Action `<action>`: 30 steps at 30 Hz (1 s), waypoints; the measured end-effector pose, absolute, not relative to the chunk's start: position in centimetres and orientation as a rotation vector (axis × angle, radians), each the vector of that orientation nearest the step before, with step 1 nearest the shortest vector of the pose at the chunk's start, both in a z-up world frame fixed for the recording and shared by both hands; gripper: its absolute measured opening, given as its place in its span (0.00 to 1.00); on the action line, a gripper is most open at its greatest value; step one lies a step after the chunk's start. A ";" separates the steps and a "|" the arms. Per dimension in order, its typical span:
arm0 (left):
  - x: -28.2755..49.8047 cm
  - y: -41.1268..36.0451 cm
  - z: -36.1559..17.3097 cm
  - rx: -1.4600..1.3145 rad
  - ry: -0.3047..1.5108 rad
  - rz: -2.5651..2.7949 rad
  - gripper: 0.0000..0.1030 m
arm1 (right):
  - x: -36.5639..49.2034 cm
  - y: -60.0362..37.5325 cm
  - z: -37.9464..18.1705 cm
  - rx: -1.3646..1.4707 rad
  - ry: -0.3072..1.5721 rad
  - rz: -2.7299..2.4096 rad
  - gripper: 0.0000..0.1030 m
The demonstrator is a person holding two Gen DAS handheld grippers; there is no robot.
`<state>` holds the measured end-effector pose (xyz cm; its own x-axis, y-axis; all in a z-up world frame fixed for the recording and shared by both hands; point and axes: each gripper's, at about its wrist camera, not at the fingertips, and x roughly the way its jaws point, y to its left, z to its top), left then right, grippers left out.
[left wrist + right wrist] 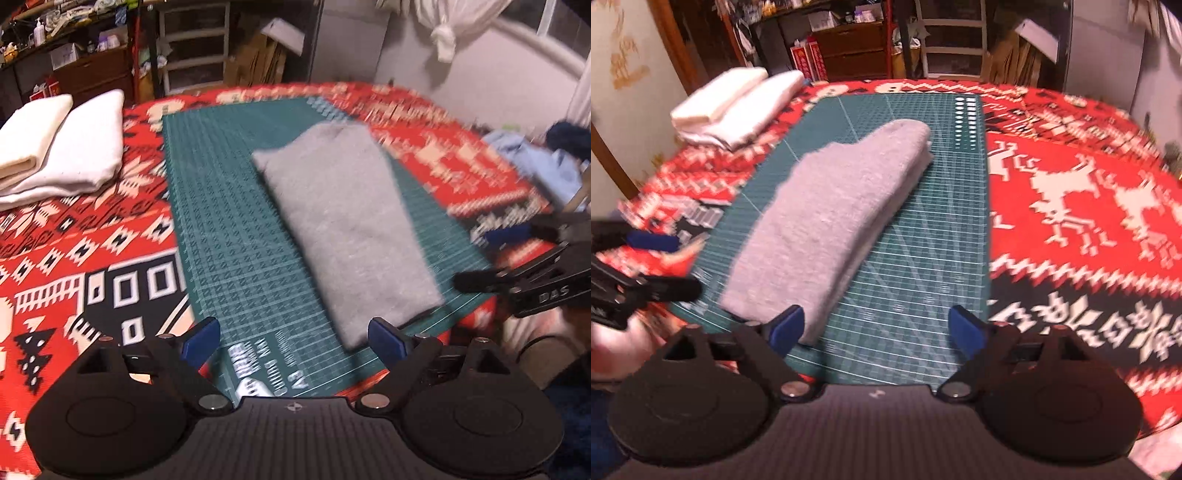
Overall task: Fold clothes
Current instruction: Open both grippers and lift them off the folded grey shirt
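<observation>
We look across a surface draped in a red, white and black patterned blanket (pixel 1071 177) — reindeer figures woven into its right half — with a green gridded cutting mat (pixel 229 229) laid over the middle. On the mat lies a grey garment (pixel 827 218), folded into a long rectangle and set at a slant. At the far left corner, on the blanket, we see a stack of folded white cloths (pixel 62 144); off the right edge sits a loose heap of pale blue and dark blue clothing (pixel 543 158). Behind stand dark wooden drawers (pixel 853 48), cluttered shelves, white plastic drawer units (pixel 195 44), flattened cardboard, and a knotted white cloth (pixel 447 33) hanging by a window.

The left hand-held gripper (pixel 293 338) hovers at the mat's near edge, blue-tipped fingers spread wide, empty. The right hand-held gripper (pixel 875 328) is likewise spread, its left finger just in front of the garment's near corner. Its side reads "DAS"; the mat's print, blurred, appears to read "A3".
</observation>
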<state>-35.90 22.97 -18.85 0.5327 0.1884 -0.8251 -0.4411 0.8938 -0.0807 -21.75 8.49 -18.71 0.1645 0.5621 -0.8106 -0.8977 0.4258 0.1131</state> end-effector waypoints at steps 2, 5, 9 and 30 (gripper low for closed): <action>-35.7 23.5 -19.6 -0.283 0.980 0.398 0.85 | -21.6 8.6 -19.3 -0.500 0.905 1.061 0.93; -35.6 24.5 -21.0 -0.283 1.029 0.439 0.88 | -20.7 8.7 -20.2 -0.521 0.945 1.038 0.97; -35.6 25.5 -21.6 -0.308 1.044 0.448 0.97 | -19.8 8.7 -21.3 -0.537 0.947 0.990 1.00; -35.9 25.1 -21.9 -0.274 1.000 0.430 1.00 | -20.2 7.8 -21.9 -0.490 0.866 0.968 1.00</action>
<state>-35.93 25.09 -21.92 0.4673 0.2220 -0.8558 -0.4683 0.8832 -0.0266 -20.23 7.81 -21.93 0.2832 0.5058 -0.8148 -0.8661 0.4998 0.0093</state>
